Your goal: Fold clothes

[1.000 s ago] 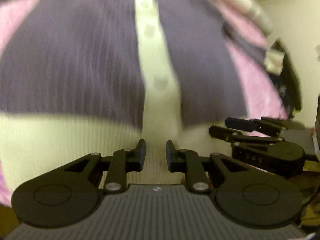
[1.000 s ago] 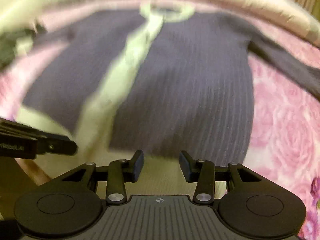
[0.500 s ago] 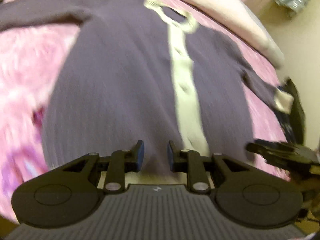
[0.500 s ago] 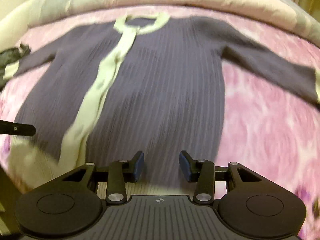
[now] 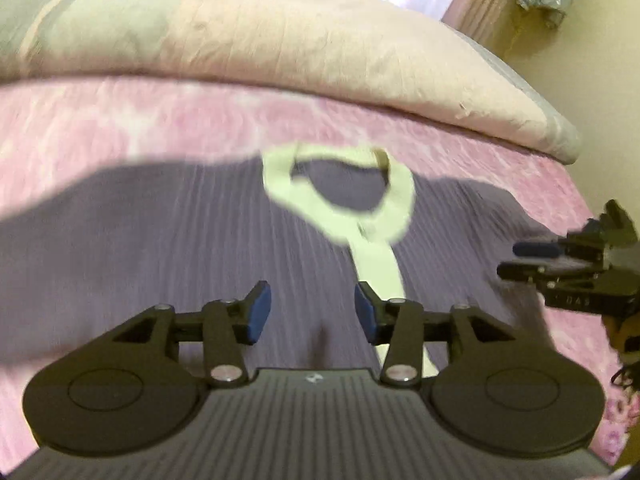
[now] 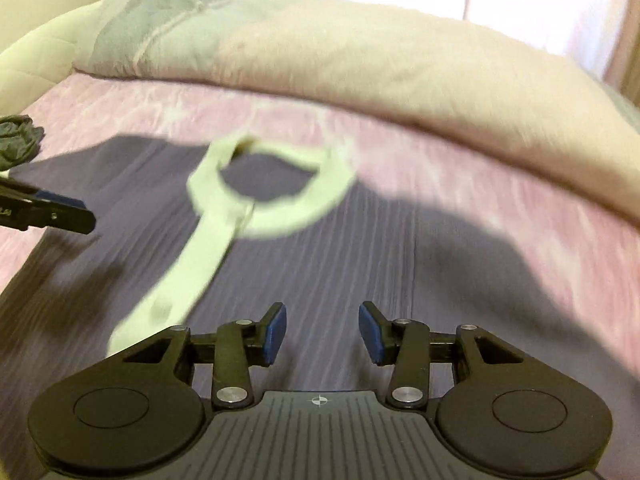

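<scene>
Two grippers, both over the upper half of one cardigan, which lies flat and face up on the pink bedspread. We take the cream neckband as landmark. The cardigan's long axis follows the cream button placket, which runs from the neckband back toward us and under the cameras; the hem end is out of view. Beyond the neckband lies a rolled duvet.

Left gripper: jaws parted, blue pads showing, nothing between them. It sits just short of the neckband, on the near side, with the placket passing under its right finger.

Right gripper: likewise parted and empty, also short of the neckband but set off to its right, over the dark ribbed chest panel. In the left wrist view it appears at the far right edge, beside the shoulder.

Judgement: the left gripper is nearer the neckband, the right nearer the right shoulder. Both point along the garment's axis toward the collar, held low and roughly level. The shoulders spread out to either side of the neckband; we see no fold in what is in view. Frames are motion-blurred, so contact with the cloth cannot be told.
</scene>
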Action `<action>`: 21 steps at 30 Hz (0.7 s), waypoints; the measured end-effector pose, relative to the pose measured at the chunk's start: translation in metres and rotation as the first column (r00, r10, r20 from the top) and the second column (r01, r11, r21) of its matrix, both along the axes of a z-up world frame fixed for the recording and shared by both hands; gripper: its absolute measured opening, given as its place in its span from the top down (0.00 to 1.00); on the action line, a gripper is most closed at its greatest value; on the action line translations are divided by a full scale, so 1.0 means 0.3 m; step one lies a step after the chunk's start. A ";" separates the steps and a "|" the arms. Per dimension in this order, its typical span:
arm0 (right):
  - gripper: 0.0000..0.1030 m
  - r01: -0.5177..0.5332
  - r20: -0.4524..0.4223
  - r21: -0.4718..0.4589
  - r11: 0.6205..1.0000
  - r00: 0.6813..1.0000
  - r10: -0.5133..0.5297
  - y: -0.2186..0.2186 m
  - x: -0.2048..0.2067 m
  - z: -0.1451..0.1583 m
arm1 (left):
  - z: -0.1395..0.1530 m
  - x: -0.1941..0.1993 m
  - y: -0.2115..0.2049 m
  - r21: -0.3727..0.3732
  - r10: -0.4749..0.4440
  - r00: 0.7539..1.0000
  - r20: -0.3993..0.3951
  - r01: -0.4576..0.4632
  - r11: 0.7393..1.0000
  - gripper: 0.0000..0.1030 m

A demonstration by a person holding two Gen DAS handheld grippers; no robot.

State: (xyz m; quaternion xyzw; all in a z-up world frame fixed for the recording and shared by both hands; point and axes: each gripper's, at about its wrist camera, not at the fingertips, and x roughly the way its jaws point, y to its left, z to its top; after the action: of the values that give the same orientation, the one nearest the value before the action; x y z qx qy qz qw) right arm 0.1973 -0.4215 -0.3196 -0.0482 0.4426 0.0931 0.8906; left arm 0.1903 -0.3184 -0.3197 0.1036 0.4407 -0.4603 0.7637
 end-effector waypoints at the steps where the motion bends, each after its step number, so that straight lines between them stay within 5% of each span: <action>1: 0.57 -0.018 0.012 -0.009 1.000 1.000 0.018 0.009 0.047 -0.003 | 0.002 0.029 -0.038 0.001 -0.019 1.000 0.023 0.019 1.000 0.59; 7: 0.57 -0.103 0.047 -0.051 0.993 0.993 0.105 0.073 0.292 -0.061 | -0.051 0.188 -0.229 0.022 -0.116 0.987 0.114 0.114 0.993 0.54; 15: 0.57 -0.010 0.042 -0.088 0.996 0.999 0.014 0.092 0.451 -0.206 | -0.178 0.322 -0.361 0.030 -0.132 0.987 0.092 0.129 0.991 0.50; 16: 0.57 0.002 0.041 -0.093 0.996 0.999 0.002 0.095 0.470 -0.224 | -0.192 0.316 -0.369 0.042 -0.155 0.984 0.093 0.151 0.988 0.53; 18: 0.62 0.021 0.042 -0.104 0.994 0.999 -0.017 0.099 0.505 -0.256 | -0.233 0.299 -0.391 0.107 -0.205 0.967 0.149 0.190 0.976 0.77; 19: 0.81 0.019 0.049 -0.116 0.993 0.999 -0.014 0.100 0.506 -0.256 | -0.247 0.293 -0.396 0.127 -0.222 0.958 0.181 0.201 0.971 0.82; 21: 0.96 0.013 0.061 -0.133 0.991 0.998 -0.005 0.090 0.512 -0.249 | -0.237 0.310 -0.383 0.090 -0.205 0.962 0.181 0.191 0.977 0.94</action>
State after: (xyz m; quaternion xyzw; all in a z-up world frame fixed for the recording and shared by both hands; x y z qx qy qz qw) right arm 0.3508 -0.3947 -0.3942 -0.1085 0.4210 0.0577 0.8987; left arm 0.2834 -0.4332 -0.3907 0.2178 0.3697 -0.5062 0.7481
